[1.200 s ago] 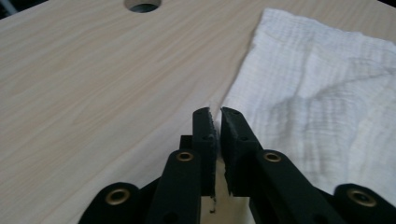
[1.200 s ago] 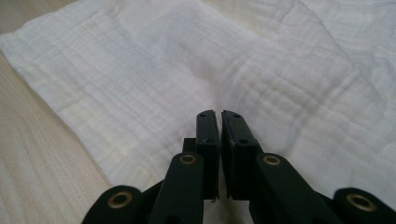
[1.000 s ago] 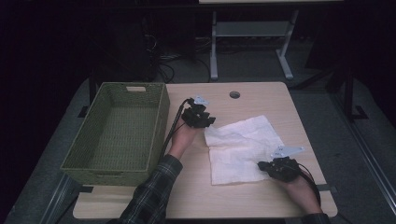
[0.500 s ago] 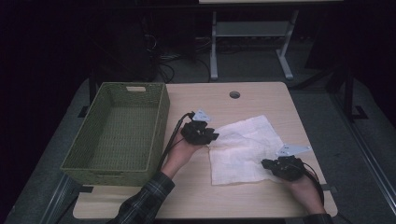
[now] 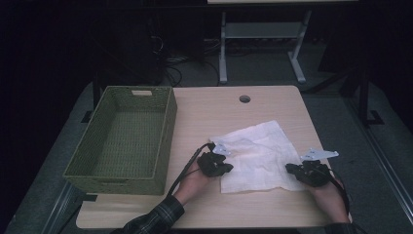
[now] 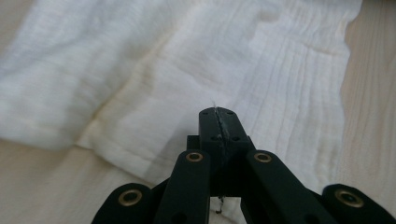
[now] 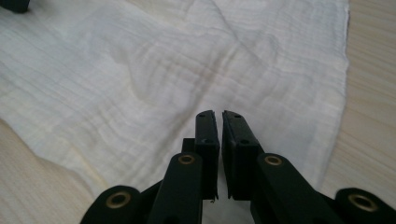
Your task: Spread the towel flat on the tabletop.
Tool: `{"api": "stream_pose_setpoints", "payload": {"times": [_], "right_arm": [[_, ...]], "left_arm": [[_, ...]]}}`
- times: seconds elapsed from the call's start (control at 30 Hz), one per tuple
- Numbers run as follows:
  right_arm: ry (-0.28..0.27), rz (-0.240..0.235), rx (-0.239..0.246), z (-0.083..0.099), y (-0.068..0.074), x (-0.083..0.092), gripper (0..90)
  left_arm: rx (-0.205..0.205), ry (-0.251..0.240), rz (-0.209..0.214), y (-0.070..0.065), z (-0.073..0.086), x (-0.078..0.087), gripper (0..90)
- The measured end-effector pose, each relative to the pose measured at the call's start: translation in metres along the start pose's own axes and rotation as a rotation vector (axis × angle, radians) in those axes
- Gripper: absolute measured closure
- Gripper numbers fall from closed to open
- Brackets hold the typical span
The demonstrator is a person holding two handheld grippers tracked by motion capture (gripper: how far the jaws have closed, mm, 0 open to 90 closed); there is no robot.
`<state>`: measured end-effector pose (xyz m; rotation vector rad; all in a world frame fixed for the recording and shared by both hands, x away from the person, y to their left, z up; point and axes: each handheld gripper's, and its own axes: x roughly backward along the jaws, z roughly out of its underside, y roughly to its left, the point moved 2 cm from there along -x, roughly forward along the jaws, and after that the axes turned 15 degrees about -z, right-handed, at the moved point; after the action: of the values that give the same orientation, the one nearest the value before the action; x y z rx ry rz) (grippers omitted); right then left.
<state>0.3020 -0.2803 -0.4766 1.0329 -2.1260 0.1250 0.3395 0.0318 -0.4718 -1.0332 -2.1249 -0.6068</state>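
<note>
White, crinkled cloth (image 5: 258, 156) is spread on the front right part of the light wooden desk (image 5: 219, 112), with one corner directed toward the round cable hole (image 5: 244, 99) at the back of the desk. A raised fold is seen across the cloth in the left gripper view (image 6: 140, 84), and soft creases are seen in the right gripper view (image 7: 187, 60).

The left gripper (image 5: 220, 168) is placed at the cloth's left edge. Its jaws have just been closing and are now pressed fully together; in the left gripper view (image 6: 218, 122) a thread of fabric is pinched in the seam between them, so the cloth edge is held. The right gripper (image 5: 298, 169) is placed at the cloth's right front corner. Its jaws are set narrow, with only a slim gap in the right gripper view (image 7: 219, 122), where cloth lies under them; whether fabric is pinched cannot be told.

Each gripper is held by a hand entering from the near edge, the left one from a plaid sleeve (image 5: 156, 219). A green woven basket (image 5: 165, 134) stands on the left of the desk, well apart from the cloth.
</note>
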Motion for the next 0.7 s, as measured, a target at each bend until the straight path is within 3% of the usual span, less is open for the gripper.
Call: {"api": "stream_pose_setpoints", "payload": {"times": [0.23,0.4,0.43,0.7], "right_arm": [[0.034,0.005,-0.016,0.005,-0.004,-0.003,85.0],[0.044,-0.017,-0.010,0.006,0.006,-0.006,85.3],[0.046,-0.027,-0.007,0.006,0.009,-0.006,85.3],[0.061,-0.081,0.013,0.007,0.025,-0.009,85.3]], "left_arm": [[-0.018,0.036,-0.005,0.003,0.004,-0.002,89.3],[0.000,0.051,-0.012,0.007,0.013,0.007,89.3],[-0.017,0.058,-0.013,0.009,0.014,0.008,89.3],[-0.009,0.080,-0.019,0.011,0.034,0.027,89.3]]}}
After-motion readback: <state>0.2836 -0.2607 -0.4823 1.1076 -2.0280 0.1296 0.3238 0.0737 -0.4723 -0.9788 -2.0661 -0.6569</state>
